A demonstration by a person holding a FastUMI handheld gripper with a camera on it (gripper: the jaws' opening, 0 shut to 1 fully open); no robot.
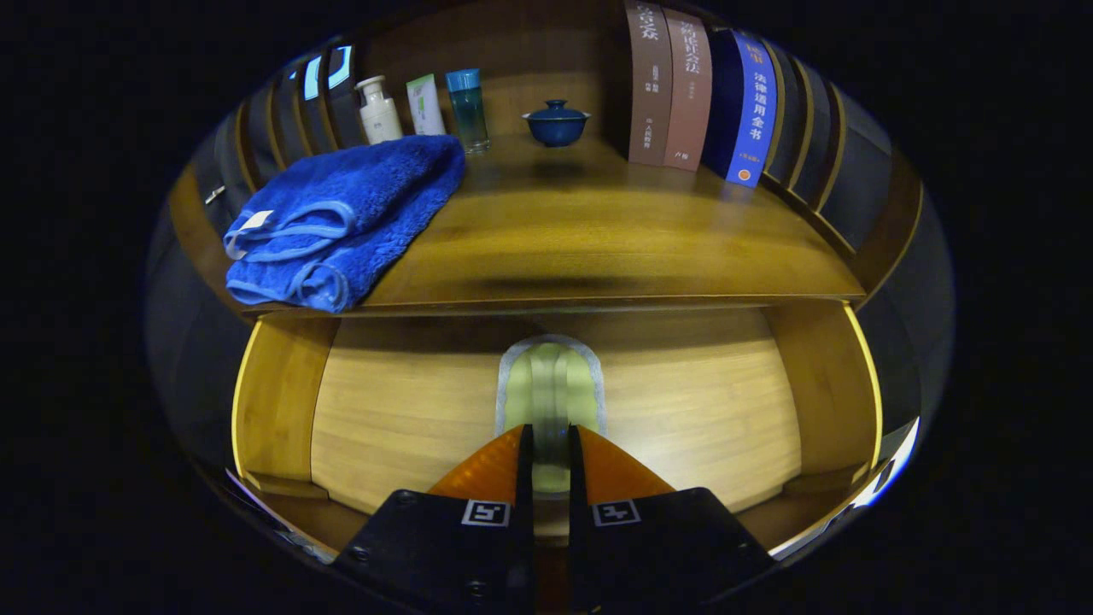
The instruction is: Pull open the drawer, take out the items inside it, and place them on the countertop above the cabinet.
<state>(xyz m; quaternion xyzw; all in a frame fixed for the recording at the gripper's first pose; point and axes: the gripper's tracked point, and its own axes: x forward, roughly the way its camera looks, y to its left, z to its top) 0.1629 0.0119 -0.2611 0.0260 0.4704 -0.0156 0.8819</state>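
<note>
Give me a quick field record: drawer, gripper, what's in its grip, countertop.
drawer: pulled open
gripper: fingers nearly closed on the green cloth
green cloth: between the fingers, over the drawer floor, blurred
countertop: blue towel folded near its front edge; bottles, lidded bowl and books behind

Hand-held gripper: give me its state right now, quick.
Hand-held gripper: fingers nearly closed, pinching a green cloth-like item over the open drawer.
</note>
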